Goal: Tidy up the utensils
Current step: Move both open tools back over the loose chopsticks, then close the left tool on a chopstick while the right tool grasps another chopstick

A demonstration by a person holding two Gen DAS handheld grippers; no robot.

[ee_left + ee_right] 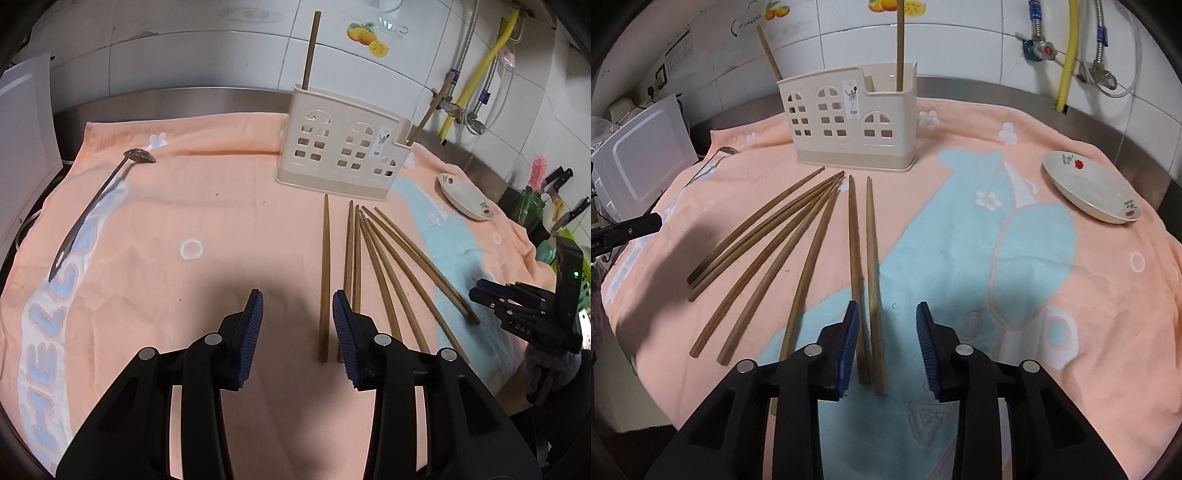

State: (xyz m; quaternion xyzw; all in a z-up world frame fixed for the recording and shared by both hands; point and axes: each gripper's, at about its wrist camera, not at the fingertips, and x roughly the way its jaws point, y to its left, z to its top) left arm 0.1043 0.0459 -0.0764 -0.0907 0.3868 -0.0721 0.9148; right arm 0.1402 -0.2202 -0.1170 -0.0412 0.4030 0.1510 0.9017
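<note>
Now, by item:
Left gripper point(297, 306): hangs low over the orange towel point(207, 206), jaws parted, nothing clamped. The butt end of the leftmost chopstick point(325, 280) lies in the gap between the blue pads point(255, 332), nearer the right-hand pad; whether that pad touches it I cannot tell.
Right gripper point(887, 321): jaws apart and released, low over the towel's pale blue patch point(960, 251). The rightmost chopstick point(873, 280) lies in the gap, clear of both pads; its neighbour point(855, 258) runs along the left pad, and contact cannot be made out.
Loose chopsticks point(764, 254): seven wooden ones fanned on the towel, tips bunched towards the holder, butt ends spread towards the grippers.
Utensil holder point(849, 122): cream plastic, with window-shaped cut-outs, upright at the far side of the towel, just beyond the chopstick tips.
Chopsticks in the holder: one point(899, 44) near upright in the right compartment, one point(770, 55) leaning out at the left end.
Metal spoon point(96, 206): on the towel far to the left, well apart from the chopsticks.
Small dish point(1089, 188): white with red fruit marks, tilted on the towel's right edge.
Backdrop: white tiled wall point(960, 37) with a yellow hose point(1067, 55).
</note>
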